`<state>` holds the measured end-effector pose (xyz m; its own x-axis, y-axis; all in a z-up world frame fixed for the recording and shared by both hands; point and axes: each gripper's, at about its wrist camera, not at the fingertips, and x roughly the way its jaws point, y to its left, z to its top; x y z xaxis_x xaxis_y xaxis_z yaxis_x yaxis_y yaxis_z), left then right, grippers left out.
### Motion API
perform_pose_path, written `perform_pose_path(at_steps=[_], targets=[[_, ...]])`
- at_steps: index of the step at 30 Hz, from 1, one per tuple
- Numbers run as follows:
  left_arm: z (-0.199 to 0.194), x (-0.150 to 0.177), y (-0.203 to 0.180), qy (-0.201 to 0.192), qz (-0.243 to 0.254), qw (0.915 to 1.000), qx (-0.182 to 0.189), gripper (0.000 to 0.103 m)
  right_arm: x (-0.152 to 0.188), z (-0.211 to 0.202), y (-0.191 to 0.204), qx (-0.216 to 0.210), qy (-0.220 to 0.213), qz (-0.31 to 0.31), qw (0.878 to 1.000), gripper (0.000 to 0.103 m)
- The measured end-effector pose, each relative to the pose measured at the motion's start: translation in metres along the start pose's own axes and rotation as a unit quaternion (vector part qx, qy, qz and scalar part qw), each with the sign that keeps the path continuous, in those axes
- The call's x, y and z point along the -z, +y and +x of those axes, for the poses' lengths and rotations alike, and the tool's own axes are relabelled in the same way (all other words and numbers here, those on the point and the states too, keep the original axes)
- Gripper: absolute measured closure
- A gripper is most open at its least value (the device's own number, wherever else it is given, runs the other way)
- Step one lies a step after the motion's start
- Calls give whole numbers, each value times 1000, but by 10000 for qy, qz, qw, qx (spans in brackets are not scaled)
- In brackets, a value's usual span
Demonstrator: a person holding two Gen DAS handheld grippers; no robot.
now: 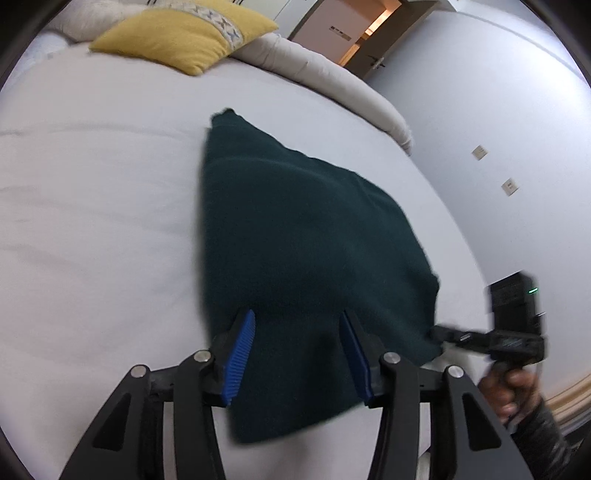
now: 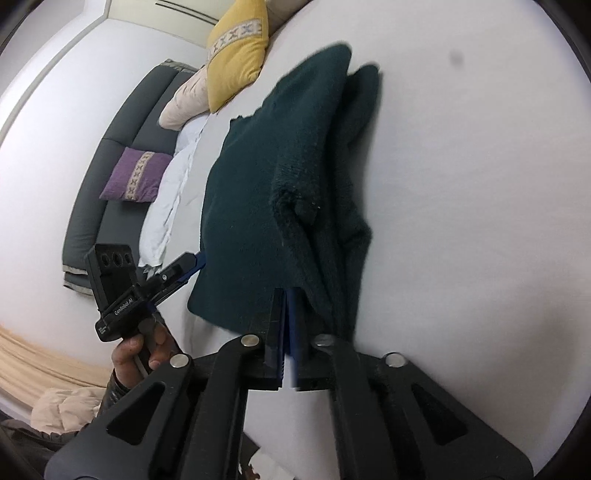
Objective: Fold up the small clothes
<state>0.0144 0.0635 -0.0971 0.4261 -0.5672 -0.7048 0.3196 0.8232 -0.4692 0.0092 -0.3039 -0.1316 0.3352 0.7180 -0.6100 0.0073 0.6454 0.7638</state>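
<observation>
A white bed [image 1: 92,221] fills both views, its sheet smooth and lightly creased, with one dark teal fleece garment [image 1: 303,236] spread across it near the edge closest to the cameras. The cloth looks thick and fuzzy; in the right wrist view it lies doubled, an upper layer folded over a lower one, the fold running away from the camera and a bunched corner rising at its middle. At the head of the bed sit one yellow cushion [image 1: 184,33] with a patterned band and one pale beige pillow [image 1: 332,77]. Beside the bed stands a grey sofa [image 2: 122,155] carrying one purple cushion [image 2: 136,175].

Two grippers work the garment. The left gripper [image 1: 297,325], its blue pads standing about half apart, hovers over the near edge of the cloth with fabric showing between the jaws; whether the pads touch it is unclear. The right gripper [image 2: 287,295] has its jaws pressed nearly together, clamped on the garment's near corner, the fabric draping over the tips. A hand [image 2: 142,350] grips the left tool's handle in the right wrist view.
</observation>
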Motion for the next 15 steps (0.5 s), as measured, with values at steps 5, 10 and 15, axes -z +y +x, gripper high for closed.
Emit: perform_pose_path(at_steps=[5,10,15], targets=[[-48,4,-26,-850,654,9897,-949,15,1,-51,53,805,-753,-799,9907,93],[-101,-2,-66,-1951,1096,9615,-1592,0,0,-87,115,1694,-1765,-1498,9580,33],[-143,-19,-86,-2184,803,9649,-1213,0,19,-119,172,2542,-3252,-1819,8925,2]])
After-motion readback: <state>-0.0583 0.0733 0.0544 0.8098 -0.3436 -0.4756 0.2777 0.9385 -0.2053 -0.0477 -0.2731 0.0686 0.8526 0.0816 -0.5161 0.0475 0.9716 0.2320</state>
